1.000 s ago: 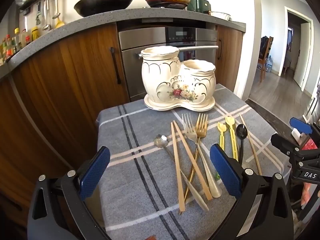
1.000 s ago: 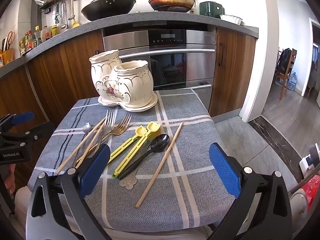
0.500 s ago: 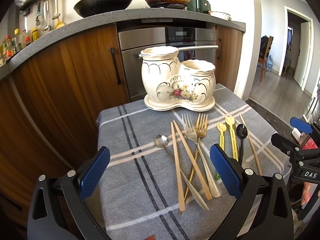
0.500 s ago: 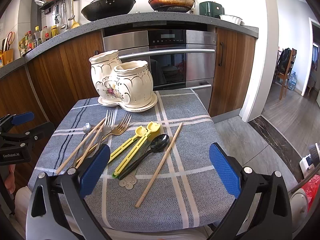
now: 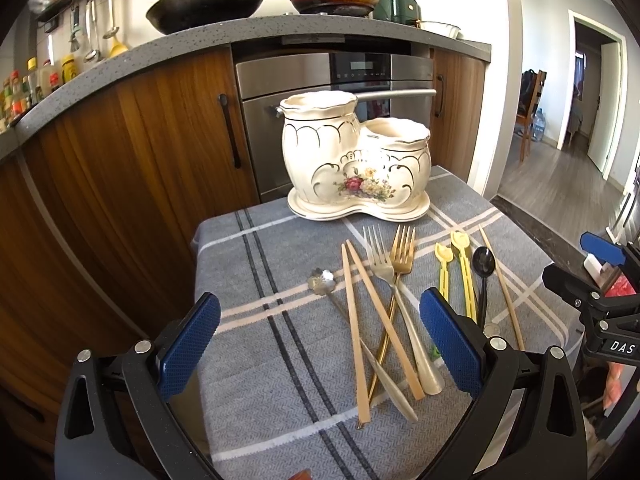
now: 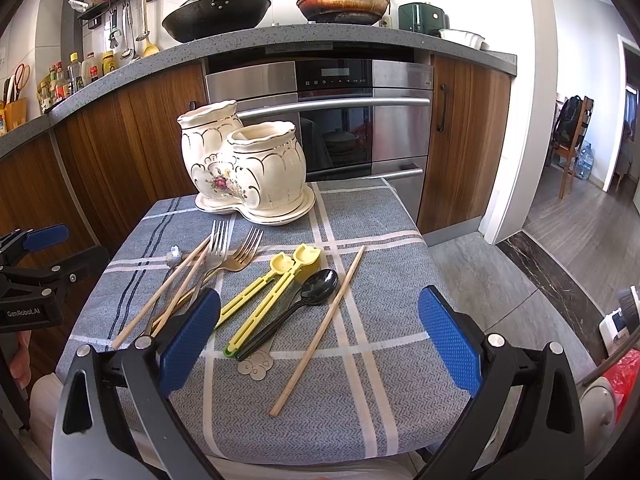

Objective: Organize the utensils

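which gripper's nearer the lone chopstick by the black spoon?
Right. The right gripper hovers open just above the lone chopstick, which lies between its jaws. The left gripper sits over the forks and paired chopsticks, further off to the side.

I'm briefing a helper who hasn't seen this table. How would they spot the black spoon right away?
Start at the cream ceramic holder at the back of the grey checked tablecloth. In front of it, toward the right, lie two yellow utensils and a lone chopstick; the black spoon lies between them. It is the only black, glossy piece.
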A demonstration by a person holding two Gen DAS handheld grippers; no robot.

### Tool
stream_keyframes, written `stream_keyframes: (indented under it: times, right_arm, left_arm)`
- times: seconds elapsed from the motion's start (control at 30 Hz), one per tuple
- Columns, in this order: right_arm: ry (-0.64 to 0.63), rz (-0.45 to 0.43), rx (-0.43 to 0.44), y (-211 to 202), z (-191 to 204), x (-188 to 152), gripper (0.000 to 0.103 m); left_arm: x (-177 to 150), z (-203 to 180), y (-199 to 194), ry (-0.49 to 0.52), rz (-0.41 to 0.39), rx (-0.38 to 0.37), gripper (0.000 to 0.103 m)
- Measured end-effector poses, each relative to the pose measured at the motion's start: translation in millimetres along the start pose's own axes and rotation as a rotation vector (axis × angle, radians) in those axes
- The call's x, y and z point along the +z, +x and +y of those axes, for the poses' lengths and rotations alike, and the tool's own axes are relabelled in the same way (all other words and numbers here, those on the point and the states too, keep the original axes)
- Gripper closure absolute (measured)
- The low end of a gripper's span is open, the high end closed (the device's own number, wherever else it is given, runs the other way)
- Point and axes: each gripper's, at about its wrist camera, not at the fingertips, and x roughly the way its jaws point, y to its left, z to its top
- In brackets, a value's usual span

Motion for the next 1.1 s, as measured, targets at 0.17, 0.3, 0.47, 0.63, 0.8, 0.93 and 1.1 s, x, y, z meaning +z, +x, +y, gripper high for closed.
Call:
stream_keyframes:
  times: [0.17, 0.3, 0.47, 0.63, 0.8, 0.93, 1.1]
  right_arm:
    - [0.004, 0.006, 0.005, 1, -1, 0, 0.005]
    - [0.008, 0.010, 0.006, 2, -2, 0, 0.005]
    - [0.010, 0.012, 0.007, 2, -3, 0, 0.005]
    - [0.017, 0.021, 0.012, 4, -3, -2, 0.005]
    - [0.025, 0.022, 0.012, 5, -6, -4, 0.005]
    - [0.034, 0.023, 0.012, 5, -9, -5, 0.005]
    - [0.039, 0.026, 0.012, 6, -11, -7, 0.005]
  left_arm:
    - [1, 0, 0, 0.002, 0.004, 0.004, 0.004]
    - [2, 0, 0, -0.001, 0.003, 0.001, 0.004]
    - [2, -1, 0, -0.002, 0.003, 0.000, 0.004]
    - [1, -1, 1, -0.004, 0.011, 0.002, 0.004]
    - [2, -1, 1, -0.010, 0.010, 0.004, 0.004]
    - [2, -2, 0, -0.008, 0.012, 0.004, 0.004]
    - [2, -4, 2, -0.001, 0.017, 0.006, 0.004]
